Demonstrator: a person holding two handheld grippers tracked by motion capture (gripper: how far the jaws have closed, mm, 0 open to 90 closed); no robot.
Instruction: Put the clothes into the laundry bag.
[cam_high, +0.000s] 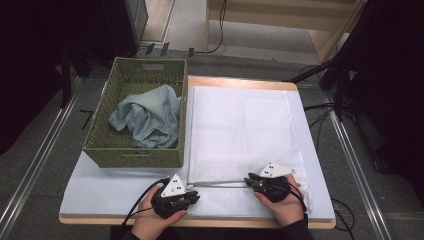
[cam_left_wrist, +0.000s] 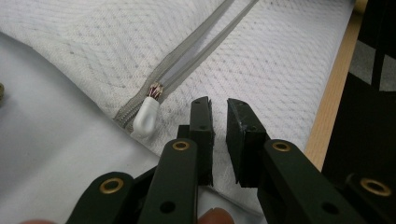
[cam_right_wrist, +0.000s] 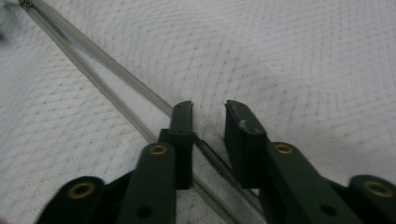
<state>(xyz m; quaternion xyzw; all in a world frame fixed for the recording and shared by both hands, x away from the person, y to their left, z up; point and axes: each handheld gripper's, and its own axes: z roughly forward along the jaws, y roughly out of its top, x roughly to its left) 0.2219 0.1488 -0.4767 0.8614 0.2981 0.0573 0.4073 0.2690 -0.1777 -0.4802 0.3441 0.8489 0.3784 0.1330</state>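
A white mesh bag (cam_high: 240, 130) lies flat on the table, with a grey zipper (cam_high: 220, 184) running across its near end. My left gripper (cam_high: 194, 196) is at the zipper's left end and my right gripper (cam_high: 248, 180) at its right end. In the left gripper view my left gripper (cam_left_wrist: 217, 105) hovers just right of the white zipper pull (cam_left_wrist: 145, 116), jaws a narrow gap apart over the mesh. In the right gripper view my right gripper (cam_right_wrist: 208, 107) straddles the zipper (cam_right_wrist: 93, 74), which runs under the narrow gap. No pad visibly presses on anything.
A green woven basket (cam_high: 135, 155) stands at the left of the table and holds a crumpled light blue cloth (cam_high: 150, 117). The table's wooden front edge (cam_high: 225, 222) lies just below both hands. Cables trail on the floor around the table.
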